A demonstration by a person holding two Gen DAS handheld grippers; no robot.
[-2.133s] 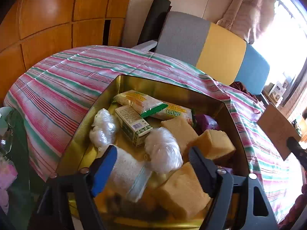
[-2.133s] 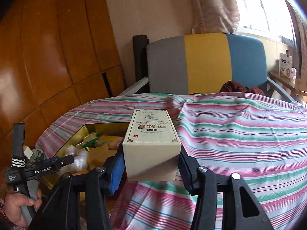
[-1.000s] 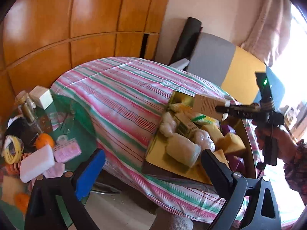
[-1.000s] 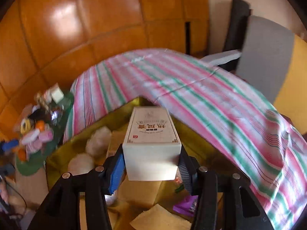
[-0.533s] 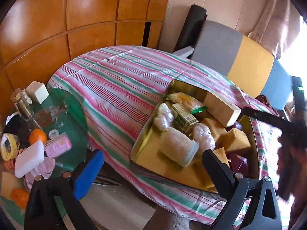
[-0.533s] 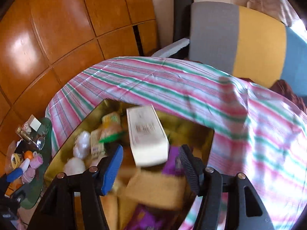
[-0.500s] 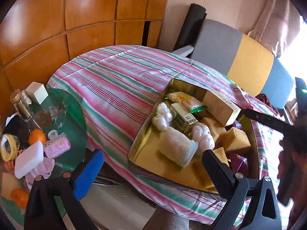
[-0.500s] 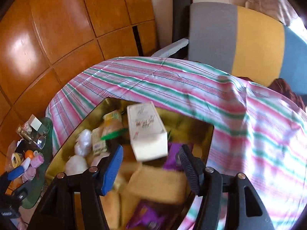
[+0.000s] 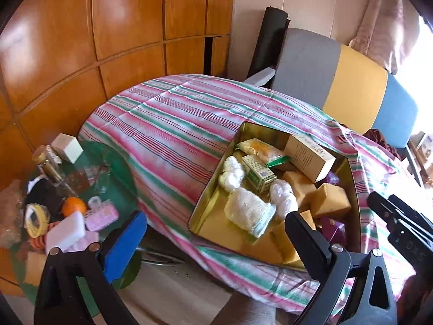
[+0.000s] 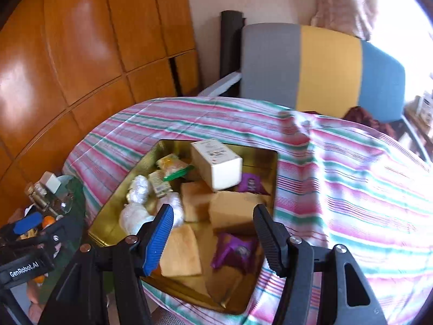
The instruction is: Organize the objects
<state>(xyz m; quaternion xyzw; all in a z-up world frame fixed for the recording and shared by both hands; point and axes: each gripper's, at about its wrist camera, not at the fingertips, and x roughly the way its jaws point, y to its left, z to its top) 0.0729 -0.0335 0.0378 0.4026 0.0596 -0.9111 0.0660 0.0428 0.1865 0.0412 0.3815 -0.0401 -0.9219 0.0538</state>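
A gold tin (image 9: 209,195) (image 10: 116,208) sits open on the striped tablecloth (image 9: 167,130). A cream box (image 9: 308,157) (image 10: 216,162) lies tilted at the tin's far side, resting on yellow sponges (image 9: 328,200) (image 10: 230,208). White wrapped bundles (image 9: 232,173), a small green box (image 9: 258,172) and purple packets (image 10: 235,249) also lie inside. My right gripper (image 10: 213,208) hangs open and empty over the tin's near half. My left gripper (image 9: 215,216) is open and empty, back from the tin's near left corner.
A green round side table (image 9: 113,178) at lower left carries an orange (image 9: 73,205), a jar, rollers and a white block. A grey, yellow and blue chair (image 9: 351,81) stands behind the table. Wooden panelling fills the left.
My right gripper let go of the cream box, which dropped into the tin, and then drew back. The left gripper backed away a little and rose.
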